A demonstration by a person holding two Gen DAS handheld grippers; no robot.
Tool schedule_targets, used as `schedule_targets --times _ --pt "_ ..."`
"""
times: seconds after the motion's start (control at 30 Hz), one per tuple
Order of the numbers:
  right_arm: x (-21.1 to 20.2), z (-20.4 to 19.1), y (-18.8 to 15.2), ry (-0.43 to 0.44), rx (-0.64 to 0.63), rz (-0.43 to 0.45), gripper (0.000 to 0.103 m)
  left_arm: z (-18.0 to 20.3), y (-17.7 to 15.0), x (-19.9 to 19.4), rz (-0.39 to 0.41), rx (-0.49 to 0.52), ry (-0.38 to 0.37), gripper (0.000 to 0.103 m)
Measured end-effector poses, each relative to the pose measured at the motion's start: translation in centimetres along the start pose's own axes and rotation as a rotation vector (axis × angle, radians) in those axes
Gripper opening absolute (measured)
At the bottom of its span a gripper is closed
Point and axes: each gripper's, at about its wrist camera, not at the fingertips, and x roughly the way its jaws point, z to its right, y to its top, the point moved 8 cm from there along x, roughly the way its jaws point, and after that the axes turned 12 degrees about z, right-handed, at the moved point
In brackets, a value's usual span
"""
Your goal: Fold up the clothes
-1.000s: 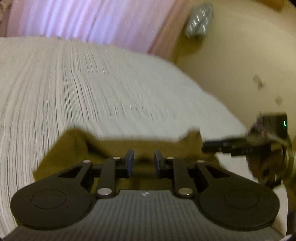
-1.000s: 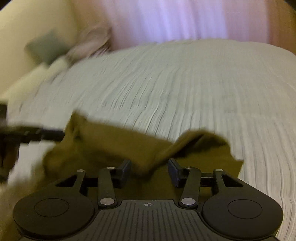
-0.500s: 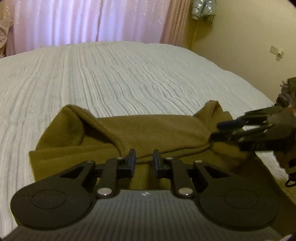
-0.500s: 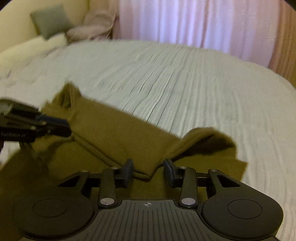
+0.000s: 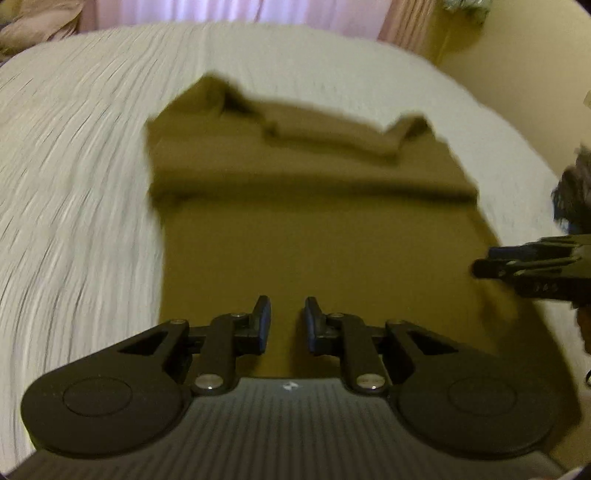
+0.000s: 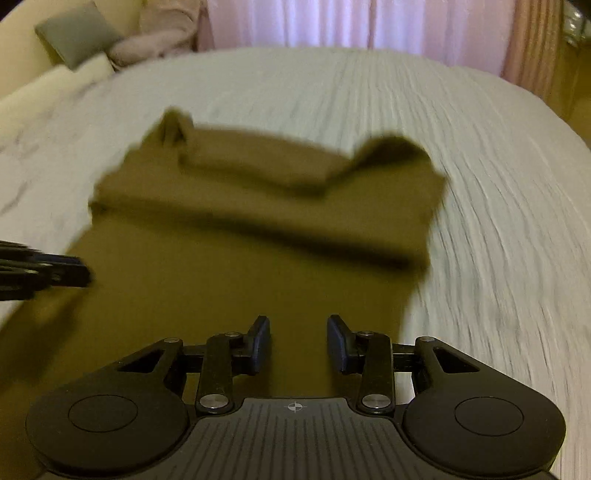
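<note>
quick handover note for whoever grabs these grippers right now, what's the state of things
Left gripper: open, holding nothing, just above the near part of the olive garment.
Right gripper: open, empty, above the same cloth.
Garment lies on the white bedspread; its far end is folded over with a loose doubled layer on top.
Done: one fold at the far end.
Left: probably fold the flat near section and tidy. Views are blurred.

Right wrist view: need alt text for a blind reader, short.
An olive-brown garment, its far end folded back over itself, lies on a white ribbed bedspread, blurred by motion. The right gripper is open above the garment's near part, holding nothing; the left gripper enters at the left edge. Pink curtains and a grey pillow sit behind.
</note>
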Motion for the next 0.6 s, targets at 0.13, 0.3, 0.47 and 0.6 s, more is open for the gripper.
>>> schedule_targets --times 0.13,0.3,0.47,0.6 --pt "-5.4 -0.5 -5.0 -0.062 0.036 -0.081 0.039 -0.8 -3.7 -5.1 -0.035 -0.049 0.031 0.015" --pt "-12.2 -1.1 -11.3 -0.14 0.082 -0.182 0.039 -1.7 -7.7 -10.6 -0.105 -0.084 0.053 0.015" --pt "-17.6 -3.4 -13.5 -0.231 0.211 -0.32 0.039 -2.8 -10.9 -16.1 -0.353 -0.083 0.108 0.016" --pt "-21.8 -5.8 -10.6 -0.237 0.248 -0.273 0.039 -3.6 -9.0 -20.8 -0.368 -0.083 0.162 0.018"
